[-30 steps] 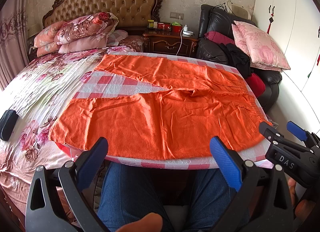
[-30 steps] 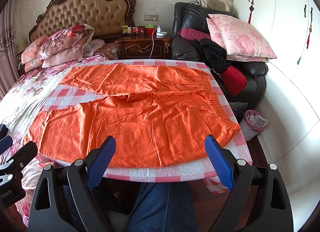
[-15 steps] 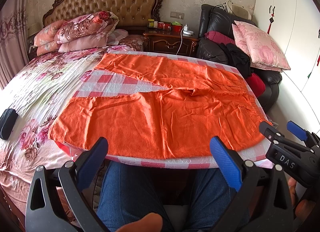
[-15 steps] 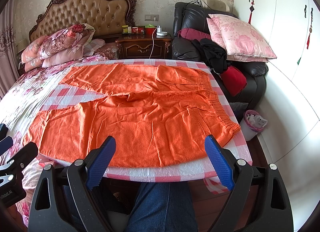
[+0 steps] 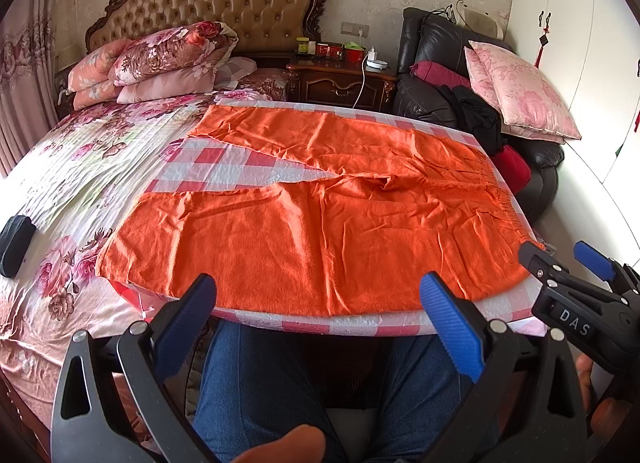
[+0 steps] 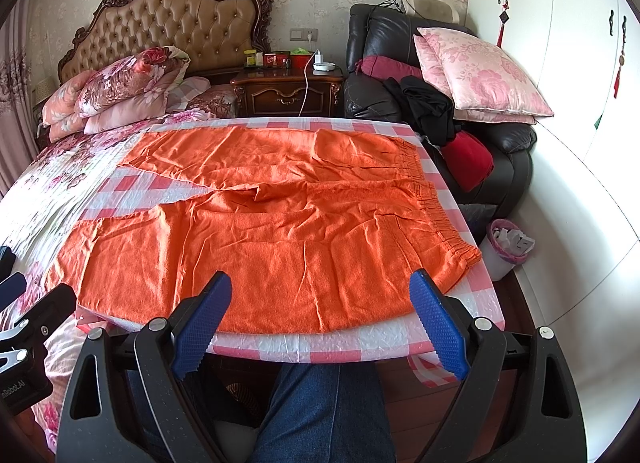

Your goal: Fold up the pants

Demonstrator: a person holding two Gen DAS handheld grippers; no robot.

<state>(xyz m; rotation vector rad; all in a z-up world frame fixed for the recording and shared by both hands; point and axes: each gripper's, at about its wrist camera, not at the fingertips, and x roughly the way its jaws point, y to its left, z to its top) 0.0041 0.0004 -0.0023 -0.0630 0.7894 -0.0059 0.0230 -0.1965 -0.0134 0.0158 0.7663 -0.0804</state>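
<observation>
Nothing folded yet: orange pants (image 5: 320,223) spread flat ahead of left tongs (image 5: 320,319) and right tongs (image 6: 320,319), both gaping, empty; every fold left.

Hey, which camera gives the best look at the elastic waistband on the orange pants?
The right wrist view: the gathered waistband runs fully visible along the pants' right end. In the left wrist view the waistband is foreshortened, its near corner behind the right gripper.

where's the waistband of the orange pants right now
In the right wrist view the waistband lies along the right edge of the checkered board, on the armchair side.
</observation>
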